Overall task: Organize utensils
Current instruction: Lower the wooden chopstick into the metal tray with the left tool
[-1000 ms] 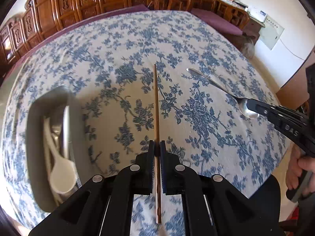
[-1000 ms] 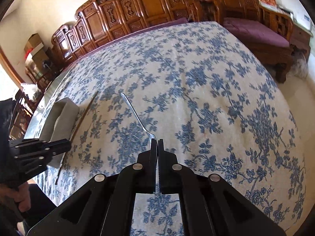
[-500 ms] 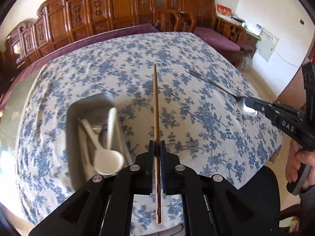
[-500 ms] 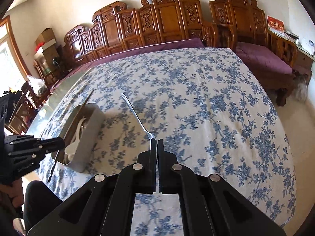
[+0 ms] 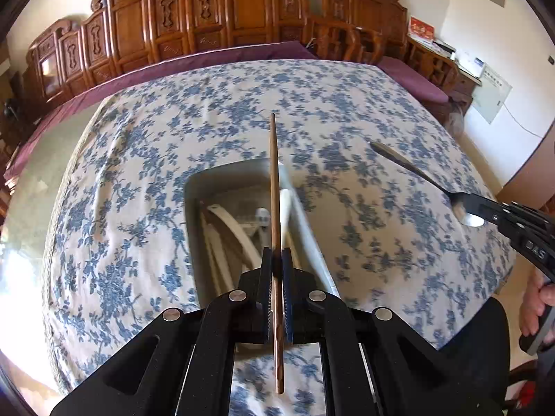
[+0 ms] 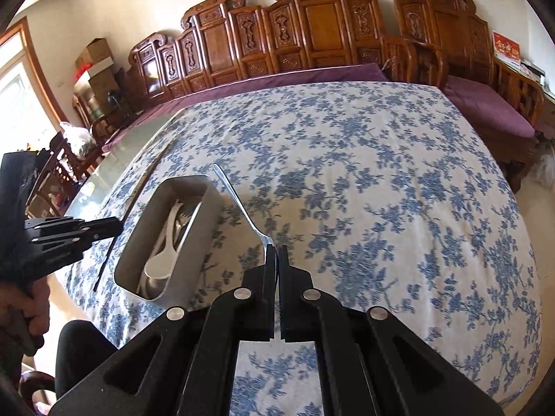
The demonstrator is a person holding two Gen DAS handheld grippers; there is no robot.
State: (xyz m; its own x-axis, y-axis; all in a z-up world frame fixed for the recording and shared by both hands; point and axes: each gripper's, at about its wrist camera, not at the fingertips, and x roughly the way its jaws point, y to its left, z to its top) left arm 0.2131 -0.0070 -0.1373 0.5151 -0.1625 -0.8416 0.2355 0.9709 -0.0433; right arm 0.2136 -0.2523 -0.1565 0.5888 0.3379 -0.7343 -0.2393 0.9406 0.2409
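My left gripper (image 5: 276,251) is shut on a brown wooden chopstick (image 5: 274,180) that points forward, held in the air over the grey metal utensil tray (image 5: 194,187). The tray (image 6: 194,187) holds a white plastic spoon (image 6: 161,263) and other cutlery. My right gripper (image 6: 277,248) is shut on the bowl end of a metal spoon (image 6: 239,204), whose handle points forward and up, just right of the tray. The right gripper (image 5: 485,208) with that spoon (image 5: 412,170) shows at the right of the left wrist view, and the left gripper (image 6: 104,227) with its chopstick (image 6: 138,190) at the left of the right wrist view.
A blue-flowered cloth (image 6: 381,190) covers the table. Carved wooden chairs (image 6: 312,27) and a purple-cushioned bench (image 6: 485,107) line the far side. A person's hand (image 5: 541,308) grips the right tool's handle. A wall cabinet (image 5: 491,93) stands at the right.
Both grippers have risen and pulled back, each still holding its utensil. The tray has come from the left edge to under the chopstick in the left wrist view, and nearer in the right wrist view.
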